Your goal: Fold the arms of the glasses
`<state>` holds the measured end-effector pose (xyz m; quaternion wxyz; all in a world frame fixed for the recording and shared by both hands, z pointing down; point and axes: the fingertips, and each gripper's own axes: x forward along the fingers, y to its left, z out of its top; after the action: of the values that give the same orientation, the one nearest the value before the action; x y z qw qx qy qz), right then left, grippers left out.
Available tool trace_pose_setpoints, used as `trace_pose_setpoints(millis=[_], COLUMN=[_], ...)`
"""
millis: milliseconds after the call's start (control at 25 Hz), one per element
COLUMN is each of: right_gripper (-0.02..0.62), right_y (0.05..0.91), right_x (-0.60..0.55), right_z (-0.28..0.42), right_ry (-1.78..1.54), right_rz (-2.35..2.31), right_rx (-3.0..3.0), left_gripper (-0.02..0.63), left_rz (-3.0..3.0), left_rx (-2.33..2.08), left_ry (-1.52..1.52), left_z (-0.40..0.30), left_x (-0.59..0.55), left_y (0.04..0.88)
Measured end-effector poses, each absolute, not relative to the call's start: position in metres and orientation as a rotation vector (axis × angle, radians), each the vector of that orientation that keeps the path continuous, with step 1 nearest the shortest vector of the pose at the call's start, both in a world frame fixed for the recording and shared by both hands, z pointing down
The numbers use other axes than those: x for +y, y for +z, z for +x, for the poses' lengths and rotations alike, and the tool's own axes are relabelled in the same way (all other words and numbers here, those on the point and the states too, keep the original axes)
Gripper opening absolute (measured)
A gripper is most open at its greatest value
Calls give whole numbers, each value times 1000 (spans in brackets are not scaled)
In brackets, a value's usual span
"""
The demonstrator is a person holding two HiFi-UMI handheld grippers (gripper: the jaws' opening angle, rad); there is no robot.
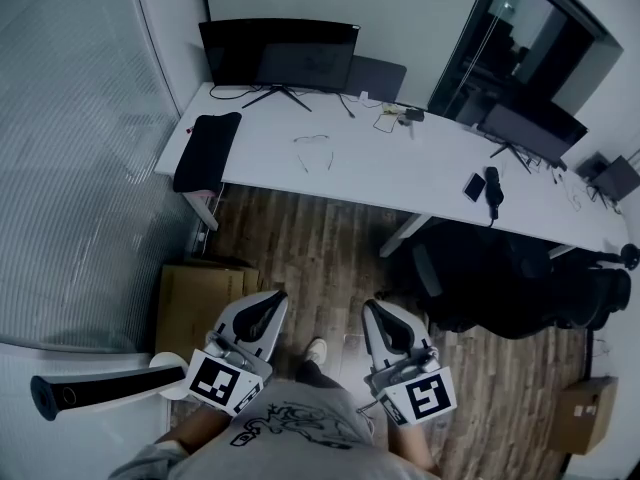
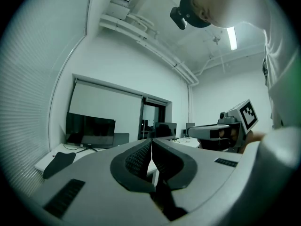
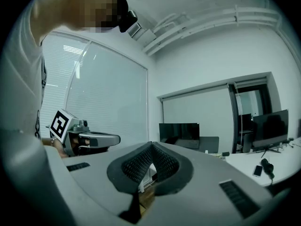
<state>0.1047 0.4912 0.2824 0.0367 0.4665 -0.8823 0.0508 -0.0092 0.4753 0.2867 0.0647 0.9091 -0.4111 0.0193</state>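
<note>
White table (image 1: pixel 400 173) across the wood floor holds the glasses (image 1: pixel 313 146), well apart from you. Their front seems to run along the table, with the arms open and pointing back at you. Your left gripper (image 1: pixel 272 301) and right gripper (image 1: pixel 375 310) have their jaws clenched on nothing. Release them first, then push each arm inward from its outer side.

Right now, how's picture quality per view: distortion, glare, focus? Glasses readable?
Head view: dim, bluish, edges bowed; the glasses on the white desk are tiny, thin outlines only. Left gripper view: heavy fisheye, black corners, ceiling light blown out. Right gripper view: same fisheye and dark corners, no harsh glare.
</note>
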Motion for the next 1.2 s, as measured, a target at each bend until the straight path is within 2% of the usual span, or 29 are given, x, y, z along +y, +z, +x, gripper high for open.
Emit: trace_pose_setpoints(millis=[600,1200], right_gripper=[9,9], right_y=[284,303], right_x=[412,351], right_z=[206,206], right_ry=[153,167], right_rz=[1481,1468], right_rx=[-2717,-2710], left_gripper=[23,23], left_rz=[2781,2753], left_rx=[-1228,-1206], left_ry=[67,97], left_z=[89,94], left_x=[394,328], left_y=[278,308])
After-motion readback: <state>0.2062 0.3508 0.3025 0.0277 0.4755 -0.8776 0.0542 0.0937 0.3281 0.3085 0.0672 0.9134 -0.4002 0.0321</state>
